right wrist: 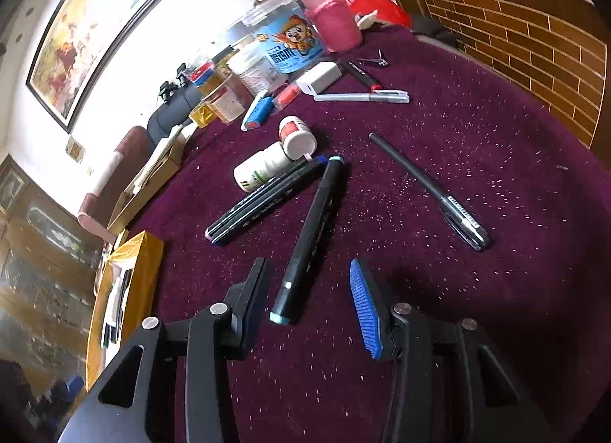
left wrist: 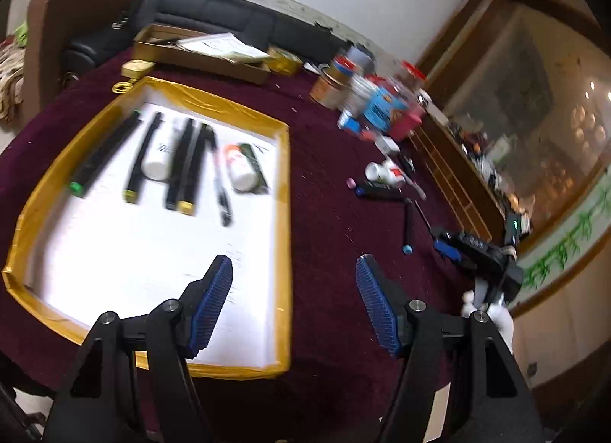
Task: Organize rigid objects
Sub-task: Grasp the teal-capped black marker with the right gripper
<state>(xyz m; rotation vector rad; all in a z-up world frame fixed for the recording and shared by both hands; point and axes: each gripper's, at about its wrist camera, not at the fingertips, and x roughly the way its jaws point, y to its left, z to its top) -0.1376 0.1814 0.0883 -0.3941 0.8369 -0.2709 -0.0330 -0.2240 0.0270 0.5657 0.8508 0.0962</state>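
Observation:
My left gripper (left wrist: 294, 271) is open and empty above the near right edge of a white tray with a yellow rim (left wrist: 283, 214). Several black markers (left wrist: 187, 164) and white bottles (left wrist: 240, 168) lie in a row in the tray. My right gripper (right wrist: 309, 275) is open, its jaws either side of the near end of a black marker with teal caps (right wrist: 311, 237) that lies on the purple cloth. A pair of black markers (right wrist: 263, 202), two white bottles (right wrist: 263, 168) and a black pen (right wrist: 431, 191) lie beyond it. The right gripper also shows in the left wrist view (left wrist: 473, 248).
Jars, a pink flask (right wrist: 332, 19), a blue packet (right wrist: 290, 46), a white box (right wrist: 319, 76) and a white pen (right wrist: 362, 97) crowd the far side of the table. A brown cardboard box (left wrist: 198, 53) stands behind the tray. A brick-patterned wall (right wrist: 534, 42) is at the right.

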